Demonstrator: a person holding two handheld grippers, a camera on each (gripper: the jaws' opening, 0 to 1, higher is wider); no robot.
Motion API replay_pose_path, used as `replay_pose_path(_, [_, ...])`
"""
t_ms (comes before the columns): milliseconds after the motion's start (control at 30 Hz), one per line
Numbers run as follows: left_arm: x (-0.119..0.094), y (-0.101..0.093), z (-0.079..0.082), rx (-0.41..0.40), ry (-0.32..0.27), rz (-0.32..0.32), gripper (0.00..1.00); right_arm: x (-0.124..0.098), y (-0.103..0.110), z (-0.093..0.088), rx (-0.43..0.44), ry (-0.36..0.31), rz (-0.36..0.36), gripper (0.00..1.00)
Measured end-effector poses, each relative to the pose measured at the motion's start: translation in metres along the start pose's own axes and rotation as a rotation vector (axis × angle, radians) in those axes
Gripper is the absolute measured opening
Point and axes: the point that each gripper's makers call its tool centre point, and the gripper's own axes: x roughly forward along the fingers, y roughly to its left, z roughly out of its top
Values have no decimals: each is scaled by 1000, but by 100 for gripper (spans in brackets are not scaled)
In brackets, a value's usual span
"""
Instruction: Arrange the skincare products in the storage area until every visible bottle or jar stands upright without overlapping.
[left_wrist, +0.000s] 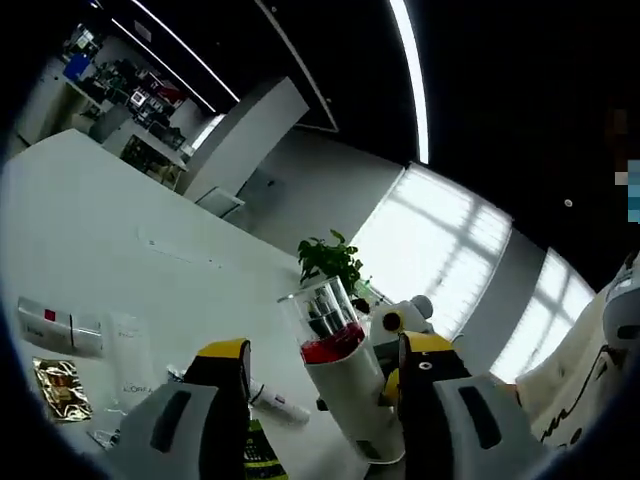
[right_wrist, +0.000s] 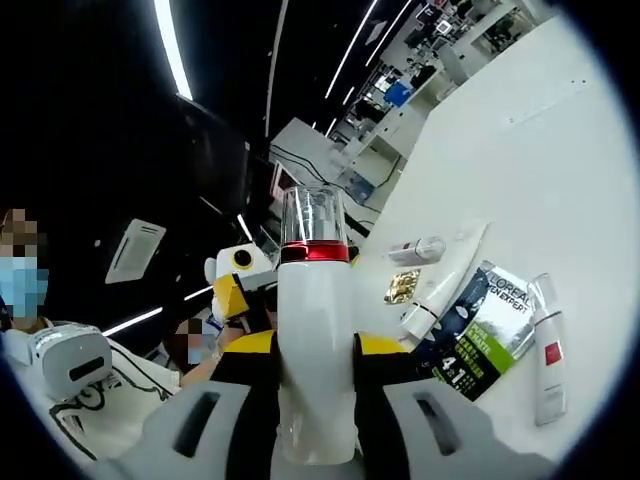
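Observation:
A white bottle (right_wrist: 316, 350) with a red band and a clear cap stands upright between my right gripper's (right_wrist: 315, 345) yellow-tipped jaws, which are shut on its body. The same white bottle (left_wrist: 345, 385) leans in the gap of my left gripper (left_wrist: 325, 350), whose jaws stand wide apart around it, with room on the left side. The left gripper (right_wrist: 240, 278) shows behind the bottle. On the white table (right_wrist: 560, 170) lie a white tube (right_wrist: 450, 275), a small bottle (right_wrist: 418, 250), a gold sachet (right_wrist: 403, 287), a dark L'Oreal packet (right_wrist: 482, 325) and a white bottle with a red mark (right_wrist: 548, 350).
On the table (left_wrist: 130, 210) in the left gripper view lie a white box (left_wrist: 50, 325), a gold sachet (left_wrist: 62, 388), a flat tube (left_wrist: 130, 352) and a small tube (left_wrist: 280, 405). A potted plant (left_wrist: 330, 258) stands beyond. A person (right_wrist: 25, 285) is at the left.

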Motion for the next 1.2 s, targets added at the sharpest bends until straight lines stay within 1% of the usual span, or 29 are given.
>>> replay_pose_path(33, [2,-2,-3,-44,10,-19,51,2,4,-1,-2,-2,10,27])
replay_pose_path(67, [3,-2,-4,-58,11,-25,51,3,7,-2,-1,-3,16,27])
replay_pose_path(133, [5,1,-8,-66,11,-40,49,5,11,-2,-1,-7,28,27])
replay_pose_path(233, [5,-2,-10,-80,0,-74,45,8,17,-3,7,-10,51,27])
replay_pose_path(267, [5,-2,-12,-77,8,-81,44,9,18,-4,7,-10,54,27])
replay_pose_path(300, [5,-3,-11,-94,9,-97,44,9,18,-5,9,-10,56,27])
replay_pose_path(367, [5,-3,-11,-94,7,-102,44,10,17,-5,14,-19,63,27])
replay_pose_path(400, [5,-4,-11,-92,4,-114,42,10,17,-5,17,-21,65,27])
replay_pose_path(467, [5,-10,-13,-103,1,-158,34,11,16,-6,19,-22,65,27])
replay_pose_path(500, [5,-15,-14,-107,4,-195,29,11,14,-8,20,-18,61,27])
replay_pose_path(533, [5,-17,-15,-104,9,-202,29,12,14,-9,20,-13,60,27])
replay_pose_path(567, [6,-14,-15,-95,15,-190,28,12,14,-11,13,-6,61,27])
replay_pose_path(667, [6,-14,-17,-94,37,-197,28,12,14,-14,19,4,65,27])
replay_pose_path(800, [5,-17,-20,-102,45,-212,26,13,13,-18,-5,13,62,27])
replay_pose_path(867, [4,-20,-22,-101,58,-227,25,14,12,-21,-59,26,47,28])
replay_pose_path(933, [3,-21,-24,-93,76,-234,25,13,13,-25,-86,44,42,28])
replay_pose_path(1000, [2,-22,-30,-86,102,-231,24,12,9,-30,-121,62,24,28])
replay_pose_path(1100, [1,-21,-40,-38,138,-232,24,11,3,-38,-160,88,1,29])
replay_pose_path(1200, [3,-21,-45,-13,153,-227,24,10,-1,-44,-192,108,-25,30])
